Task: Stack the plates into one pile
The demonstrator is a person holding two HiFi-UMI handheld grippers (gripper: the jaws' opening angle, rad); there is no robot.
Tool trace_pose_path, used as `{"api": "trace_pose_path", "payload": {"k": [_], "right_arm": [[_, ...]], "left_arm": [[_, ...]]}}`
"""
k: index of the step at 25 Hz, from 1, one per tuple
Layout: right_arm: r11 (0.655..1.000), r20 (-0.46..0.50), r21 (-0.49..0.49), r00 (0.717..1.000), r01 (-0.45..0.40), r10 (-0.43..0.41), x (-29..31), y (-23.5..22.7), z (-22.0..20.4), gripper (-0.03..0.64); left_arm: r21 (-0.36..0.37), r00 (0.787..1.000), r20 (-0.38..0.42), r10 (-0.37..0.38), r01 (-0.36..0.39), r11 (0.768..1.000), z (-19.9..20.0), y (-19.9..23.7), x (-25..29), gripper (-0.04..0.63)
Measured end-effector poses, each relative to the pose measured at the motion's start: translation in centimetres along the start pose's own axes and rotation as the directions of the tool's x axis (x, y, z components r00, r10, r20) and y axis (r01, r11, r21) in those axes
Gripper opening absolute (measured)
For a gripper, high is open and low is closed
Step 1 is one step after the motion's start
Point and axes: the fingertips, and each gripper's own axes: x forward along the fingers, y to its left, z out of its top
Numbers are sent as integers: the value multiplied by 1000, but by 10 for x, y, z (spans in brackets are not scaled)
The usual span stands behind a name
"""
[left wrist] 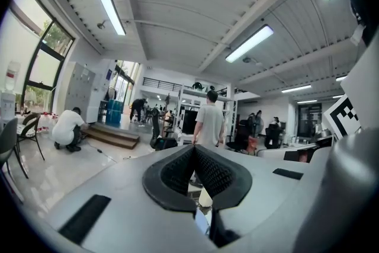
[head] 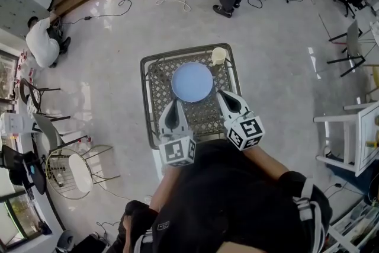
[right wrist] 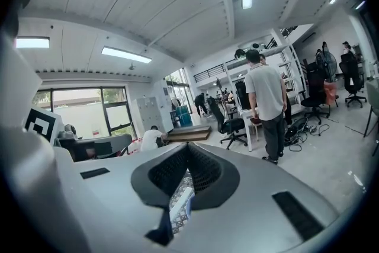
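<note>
My left claw [head: 175,105] and right claw [head: 224,96] are both closed tight, holding nothing, over the near side of the lattice surface [head: 155,92]. The blue plate [head: 192,82] lies mid-surface, just beyond them. I judge it stiff, slick and breakable, best pinched by the rim.

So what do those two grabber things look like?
The left gripper and the right gripper are both pale grey and narrow to a point. They have black ribbed pads inside the jaws. Each carries a white cube printed with black square markers. The person holding them wears a black top.
</note>
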Motion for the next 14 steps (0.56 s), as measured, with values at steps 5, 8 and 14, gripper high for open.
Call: {"api": "trace_pose_path", "payload": {"k": [5,8,14], "right_arm": [[1000,-7,6,1000,6,-6,3,-2,0,9],[1000,-9,4,1000,3,-3,5,-1,0,9],[1000,-5,0,1000,0,0,12,-4,1,9]], "left_arm": [[-3,1000,-4,-6,6,1000,1,-1,5,15],[-1,1000,-11,-5,5,1000,-1,0,6,15],[2,1000,-6,-8,8,1000,-1,2,13,15]]}}
